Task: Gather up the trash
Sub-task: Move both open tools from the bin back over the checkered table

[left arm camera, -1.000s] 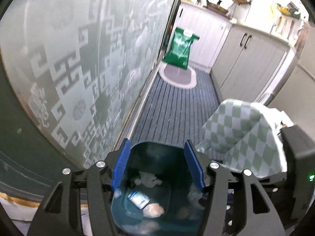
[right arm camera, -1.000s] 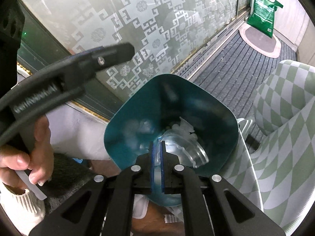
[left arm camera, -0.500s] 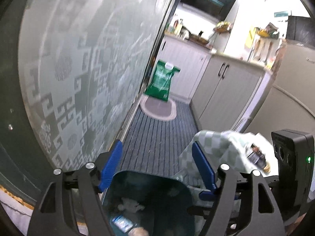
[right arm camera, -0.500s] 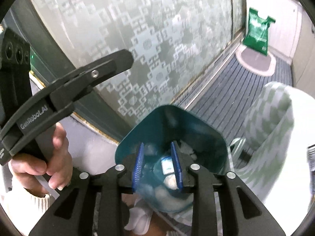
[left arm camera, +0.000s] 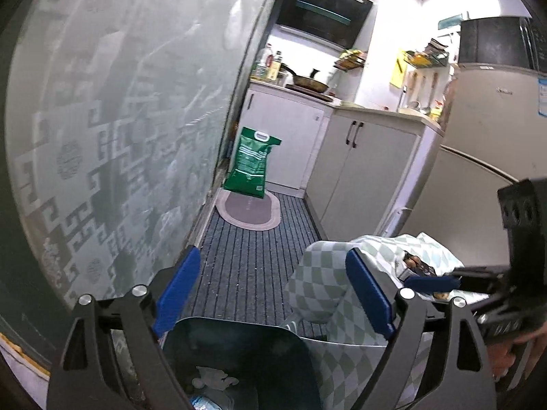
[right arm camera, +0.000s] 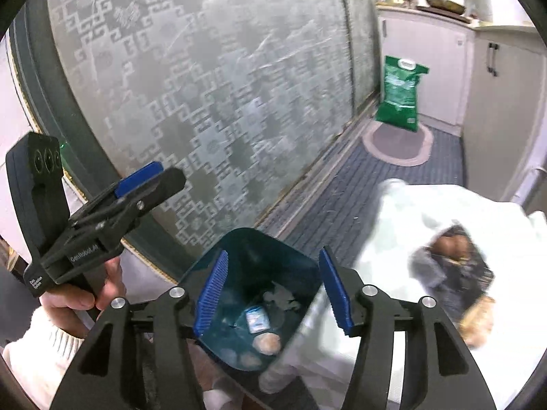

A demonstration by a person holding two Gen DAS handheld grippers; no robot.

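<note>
Right wrist view: the left hand-held gripper [right arm camera: 147, 177] hangs at far left before the frosted glass door [right arm camera: 222, 78], how far its fingers are parted unclear here; the left wrist view shows them wide apart, holding nothing. Right of it, the right hand-held gripper [right arm camera: 273, 294], spread and empty, hovers over the teal trash bin [right arm camera: 283, 253] holding wrappers and scraps, with a dark snack packet [right arm camera: 454, 273] on the checked cloth [right arm camera: 410, 218] at right

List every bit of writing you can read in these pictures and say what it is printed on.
"GenRobot.AI": on the side of the left tongs, seen in the right wrist view.
Small print below it on the same handle: too small to read.
White label and lettering on the green bag: blurred, unreadable.
Dark packet on the checked cloth: blurred, no words legible.
Blue sticker on the fridge: too small.
Small blue packet in the teal bin: unreadable.
</note>
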